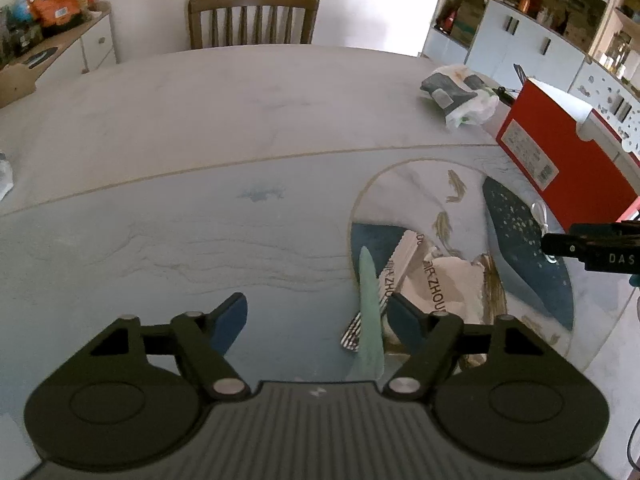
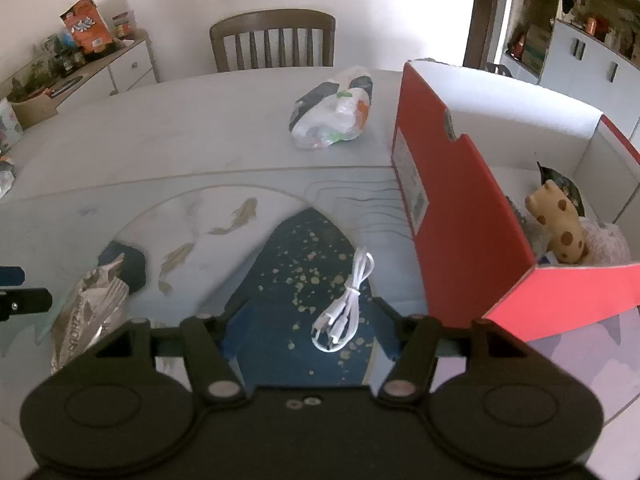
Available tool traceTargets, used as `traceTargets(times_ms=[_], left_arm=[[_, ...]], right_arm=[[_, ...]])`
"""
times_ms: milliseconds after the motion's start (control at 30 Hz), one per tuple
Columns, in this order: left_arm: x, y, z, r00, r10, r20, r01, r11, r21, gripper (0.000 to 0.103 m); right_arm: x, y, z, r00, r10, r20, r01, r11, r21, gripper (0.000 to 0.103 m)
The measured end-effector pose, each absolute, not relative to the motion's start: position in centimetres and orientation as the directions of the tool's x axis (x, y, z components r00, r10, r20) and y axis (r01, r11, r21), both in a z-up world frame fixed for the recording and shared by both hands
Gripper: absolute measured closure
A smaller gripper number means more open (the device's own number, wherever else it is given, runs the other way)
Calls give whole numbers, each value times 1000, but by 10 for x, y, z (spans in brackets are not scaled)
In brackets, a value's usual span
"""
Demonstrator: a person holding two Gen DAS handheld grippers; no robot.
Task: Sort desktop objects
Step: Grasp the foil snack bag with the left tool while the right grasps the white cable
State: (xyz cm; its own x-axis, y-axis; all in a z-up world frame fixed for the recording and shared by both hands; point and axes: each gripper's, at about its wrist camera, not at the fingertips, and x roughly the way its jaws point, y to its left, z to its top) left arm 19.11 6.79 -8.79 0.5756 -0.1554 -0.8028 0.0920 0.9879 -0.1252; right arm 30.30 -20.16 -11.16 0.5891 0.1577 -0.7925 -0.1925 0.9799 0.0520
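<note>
Left hand-held gripper (image 1: 316, 322) stands open over the table (image 1: 200, 128), a pale green strip (image 1: 370, 320) just inside its right finger. Right hand-held gripper (image 2: 306, 326) open, white cable (image 2: 346, 304) between its fingers. Red box (image 2: 472, 216) alongside.

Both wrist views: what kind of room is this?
Most likely a home dining room: a large table with a wooden chair at its far side, a sideboard holding snack bags, and cupboard shelving crowded with household items.
</note>
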Motion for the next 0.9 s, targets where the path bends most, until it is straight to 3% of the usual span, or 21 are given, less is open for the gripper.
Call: traceTargets(times_ms=[367, 800, 900], left_arm=[[202, 59, -97, 563, -146, -813, 95, 989, -112, 45], [196, 42, -104, 605, -104, -790, 189, 982, 15, 47], [195, 38, -103, 604, -115, -789, 207, 978, 16, 63]], right_arm=[[309, -200, -119, 577, 154, -802, -194, 980, 49, 44], [316, -202, -130, 556, 146, -818, -176, 983, 55, 54], [317, -205, -133, 550, 145, -822, -162, 985, 66, 59]])
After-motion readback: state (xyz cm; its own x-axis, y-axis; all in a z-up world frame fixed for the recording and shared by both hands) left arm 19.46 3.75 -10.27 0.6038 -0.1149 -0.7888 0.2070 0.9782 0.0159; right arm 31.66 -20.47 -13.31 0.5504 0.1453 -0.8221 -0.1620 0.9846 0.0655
